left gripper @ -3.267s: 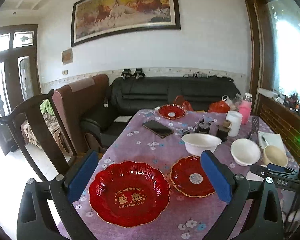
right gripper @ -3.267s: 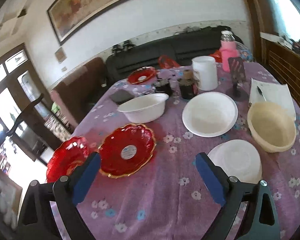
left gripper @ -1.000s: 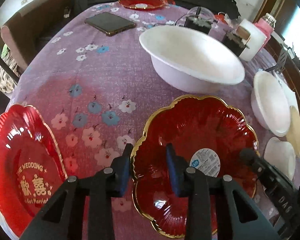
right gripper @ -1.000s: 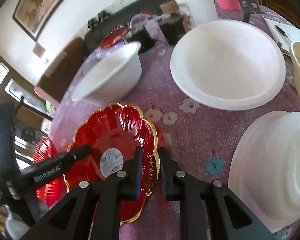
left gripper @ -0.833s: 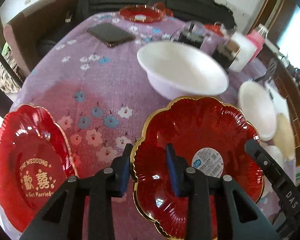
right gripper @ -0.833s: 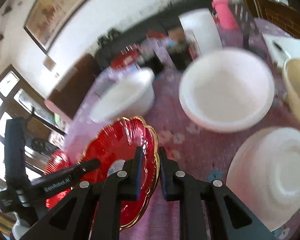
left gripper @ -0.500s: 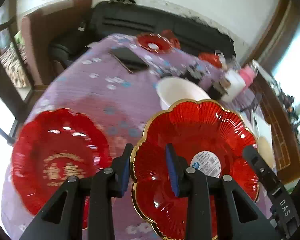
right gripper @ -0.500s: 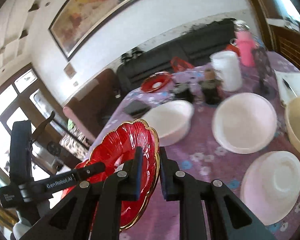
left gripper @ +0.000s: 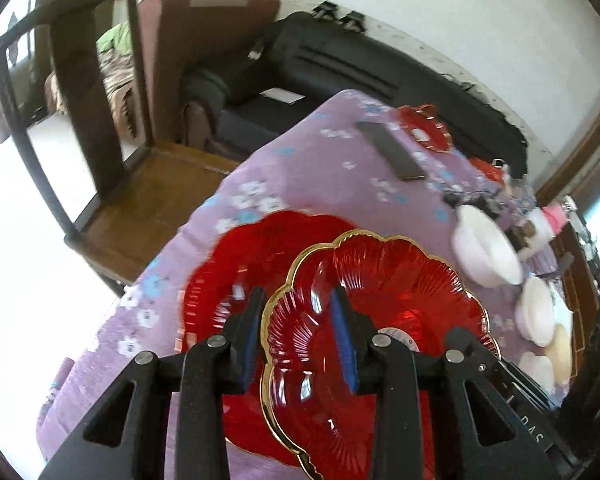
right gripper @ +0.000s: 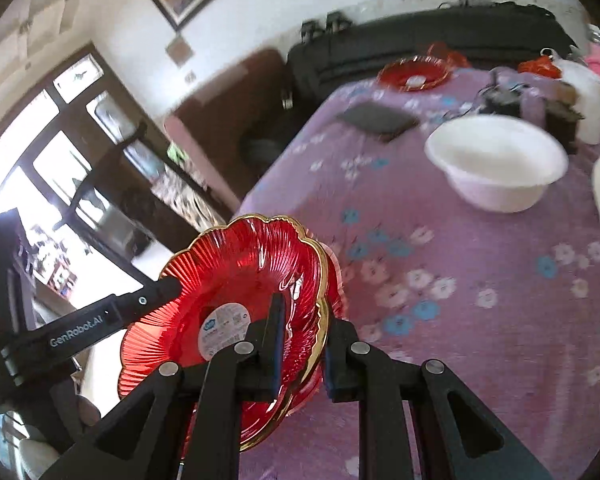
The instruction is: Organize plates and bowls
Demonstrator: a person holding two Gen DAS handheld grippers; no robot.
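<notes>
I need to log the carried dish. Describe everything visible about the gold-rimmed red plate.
The gold-rimmed red plate is scalloped like a flower, ribbed, glossy and see-through, glass or plastic by its look, with a round white sticker at its centre. It is lifted off the table and tilted. The left tongs pinch one edge and the right tongs the opposite edge. It hangs above the larger red plate on the purple flowered cloth.

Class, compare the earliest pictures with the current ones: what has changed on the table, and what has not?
Both grippers, left and right, closed on the gold-rimmed red plate, lifted it and carried it over the larger red plate. The white bowl and phone stayed put.
</notes>
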